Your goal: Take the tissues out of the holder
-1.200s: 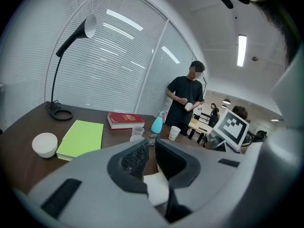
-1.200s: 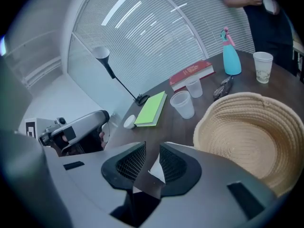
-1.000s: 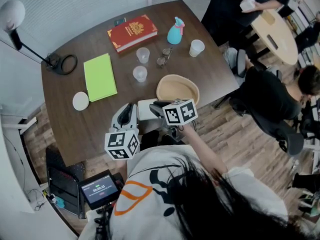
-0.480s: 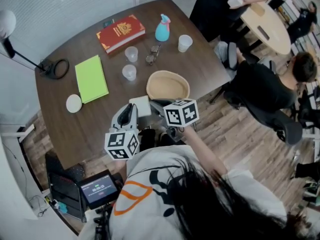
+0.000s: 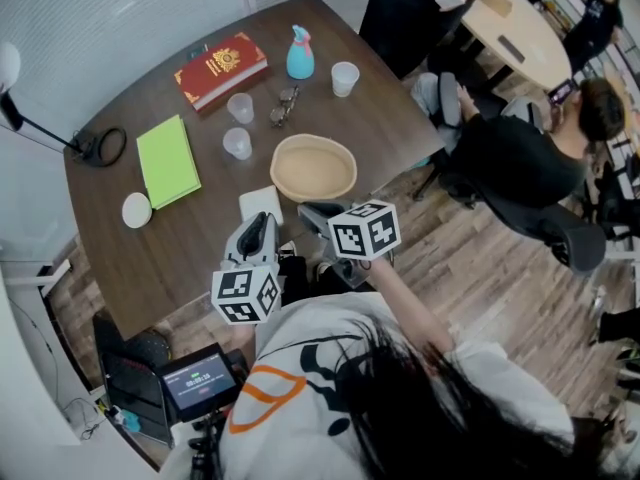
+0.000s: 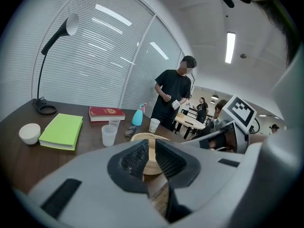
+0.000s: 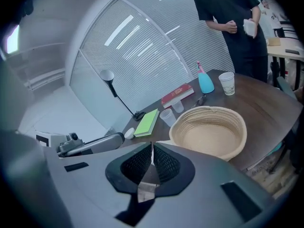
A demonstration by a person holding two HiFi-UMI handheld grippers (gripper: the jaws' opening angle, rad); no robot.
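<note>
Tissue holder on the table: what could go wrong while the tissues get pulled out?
1. The fingers of the right gripper have just been closing on a thin white sheet, probably a tissue. Only a sliver is pinched, so it might tear or slip free.
2. The fingers of the left gripper stand slightly apart with nothing between them, so the white tissue holder looks unheld. Near the edge of the table, it might lift or slide with the pull.

Left gripper [image 6: 151,151], fingers slightly apart; right gripper [image 7: 152,153], fingers just closing onto thin tissue [image 7: 148,183].
</note>
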